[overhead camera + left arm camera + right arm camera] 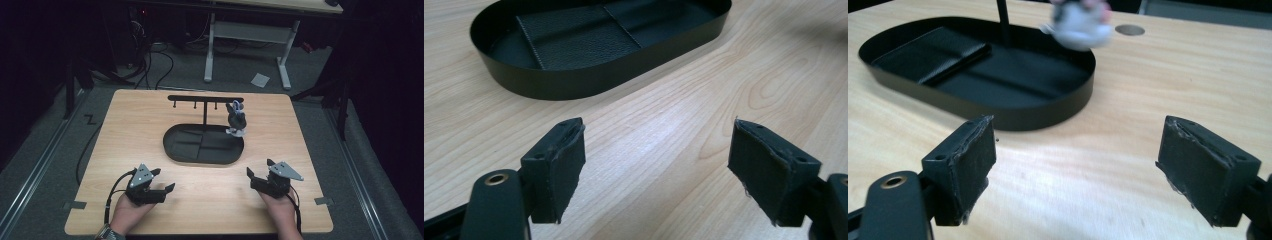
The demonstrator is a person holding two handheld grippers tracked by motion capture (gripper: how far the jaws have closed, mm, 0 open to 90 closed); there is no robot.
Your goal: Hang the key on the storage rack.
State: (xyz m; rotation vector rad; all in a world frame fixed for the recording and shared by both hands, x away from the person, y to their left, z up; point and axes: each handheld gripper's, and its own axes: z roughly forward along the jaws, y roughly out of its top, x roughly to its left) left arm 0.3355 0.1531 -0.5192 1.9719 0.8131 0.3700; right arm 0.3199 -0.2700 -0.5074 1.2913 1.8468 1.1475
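The small grey and white figure-like trinket (236, 120) hangs from the rightmost end of the black hook rack (205, 98), its lower part dangling just over the right rim of the black oval tray (172, 150); what it is exactly is too small and blurred to tell; in the right gripper view it shows as a pale blur (1079, 22) above the tray's far edge, beside the rack's upright post (1003, 20); the other pegs on the rack's bar carry nothing; the tray, which forms the rack's base, holds nothing loose, only its dark textured lining (574, 42); it stands in the middle of the wooden tabletop (280, 130).

Both tools rest well apart from the trinket, near the front edge of the tabletop; the left gripper (167, 180) has its fingers (556, 167) spread wide with bare wood between them; the right gripper (257, 174) likewise has its fingers (1205, 170) spread wide, pinching nothing, and its camera looks toward the tray and the hanging piece.

Judging from this, the work stands at its very start or at rest; nothing is gripped; if the trinket is to come off its peg, the reach, the pinch and the lift are all left to do, most likely for the right gripper, which is nearer.
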